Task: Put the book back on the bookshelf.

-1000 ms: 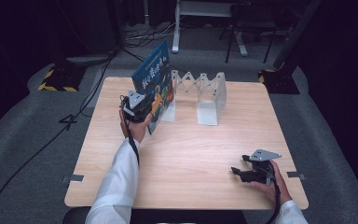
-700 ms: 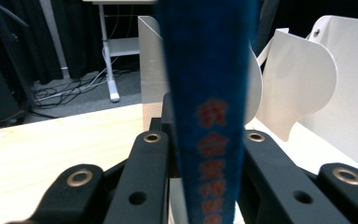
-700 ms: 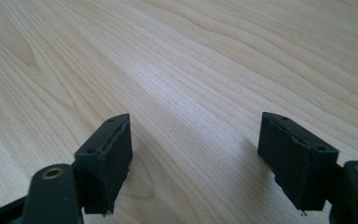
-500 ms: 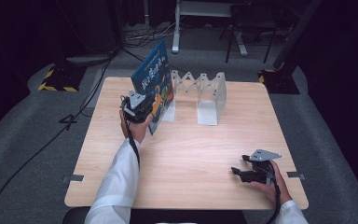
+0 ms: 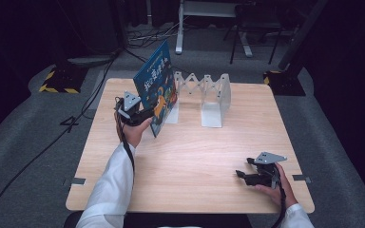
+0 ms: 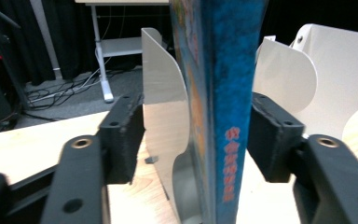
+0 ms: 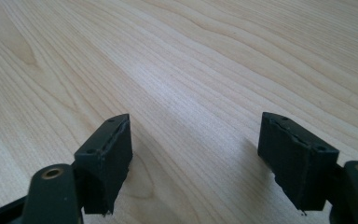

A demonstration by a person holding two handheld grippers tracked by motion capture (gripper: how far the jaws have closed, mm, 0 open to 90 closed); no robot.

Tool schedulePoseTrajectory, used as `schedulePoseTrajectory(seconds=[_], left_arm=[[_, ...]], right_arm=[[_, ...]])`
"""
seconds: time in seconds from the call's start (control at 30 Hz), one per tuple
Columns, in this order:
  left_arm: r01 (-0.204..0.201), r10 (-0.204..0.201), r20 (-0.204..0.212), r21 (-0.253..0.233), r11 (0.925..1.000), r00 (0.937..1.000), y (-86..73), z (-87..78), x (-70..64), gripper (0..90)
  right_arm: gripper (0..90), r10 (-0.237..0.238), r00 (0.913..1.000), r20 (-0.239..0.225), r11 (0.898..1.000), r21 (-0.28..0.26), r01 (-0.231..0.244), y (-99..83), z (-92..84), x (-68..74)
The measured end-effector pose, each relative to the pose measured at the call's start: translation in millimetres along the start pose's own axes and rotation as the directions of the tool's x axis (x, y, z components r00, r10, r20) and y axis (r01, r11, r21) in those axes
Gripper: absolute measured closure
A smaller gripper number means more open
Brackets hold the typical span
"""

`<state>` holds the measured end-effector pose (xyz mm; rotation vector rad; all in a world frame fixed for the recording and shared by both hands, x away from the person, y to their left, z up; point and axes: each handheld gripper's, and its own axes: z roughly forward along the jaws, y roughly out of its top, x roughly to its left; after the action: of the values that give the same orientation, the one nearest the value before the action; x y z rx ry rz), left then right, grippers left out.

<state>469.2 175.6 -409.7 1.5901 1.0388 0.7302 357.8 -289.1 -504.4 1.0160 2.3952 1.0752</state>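
Nothing much has moved since a moment ago: the book sits at the same tilt by the rack, and both hands stay where they were.

Biggest is the wooden counter point(image 5: 195, 152), which carries everything. On its far side stands a white rack point(image 5: 204, 95) with flat dividers joined by a zigzag bar. It is there to keep books standing up.

Next is the blue picture book point(image 5: 158, 88). It leans at the left end of the rack, standing on its bottom edge and tipped over a bit. In the left gripper view its spine point(image 6: 228, 116) stands straight up between the two black jaws, with a white divider point(image 6: 163, 102) just behind it.

The left hand-held gripper point(image 5: 140, 114) has its jaws around the spine. The right jaw seems to touch the book, but there is a gap at the left jaw, so the hold looks loose or let go. I think the book is being steadied so it does not fall.

The right hand-held gripper point(image 5: 247, 175) rests low near the front right corner, jaws spread wide with nothing between them. It looks like it is just waiting.
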Motion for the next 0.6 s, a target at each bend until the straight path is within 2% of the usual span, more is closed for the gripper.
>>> schedulePoseTrajectory(seconds=[0.07, 0.1, 0.13, 0.3, 0.37, 0.6], left_arm=[[-0.006, 0.006, 0.012, 0.005, 1.0, 0.9999, 0.4, -1.0, 0.8, 39.5], [-0.009, 0.009, 0.025, 0.016, 0.9998, 0.9997, 0.8, -1.9, 1.1, 35.9], [-0.03, 0.029, 0.022, 0.037, 0.9989, 0.9993, 1.7, -3.3, 1.0, 34.6], [-0.027, 0.025, 0.043, 0.063, 0.9976, 0.9988, 3.0, -6.8, 3.4, 28.8], [-0.031, 0.028, 0.038, 0.072, 0.9969, 0.9989, 3.6, -8.3, 3.4, 27.6], [-0.086, 0.076, 0.084, 0.123, 0.9886, 0.9936, 8.3, -18.4, 6.5, 22.0]], right_arm=[[26.5, 0.001, 1.0, 0.0, 1.0, 0.0, -0.001, 0.0, 0.0, 0.1], [26.5, 0.001, 1.0, 0.0, 1.0, 0.0, -0.001, 0.0, 0.0, 0.1], [26.5, 0.001, 1.0, 0.0, 1.0, 0.0, -0.001, 0.0, 0.0, 0.1], [26.5, 0.001, 1.0, 0.0, 1.0, 0.0, -0.001, 0.0, 0.0, 0.1], [26.5, 0.001, 1.0, 0.0, 1.0, 0.0, -0.001, 0.0, 0.0, 0.1], [26.5, 0.0, 1.0, 0.0, 1.0, 0.0, 0.0, 0.0, 0.0, -0.1]])
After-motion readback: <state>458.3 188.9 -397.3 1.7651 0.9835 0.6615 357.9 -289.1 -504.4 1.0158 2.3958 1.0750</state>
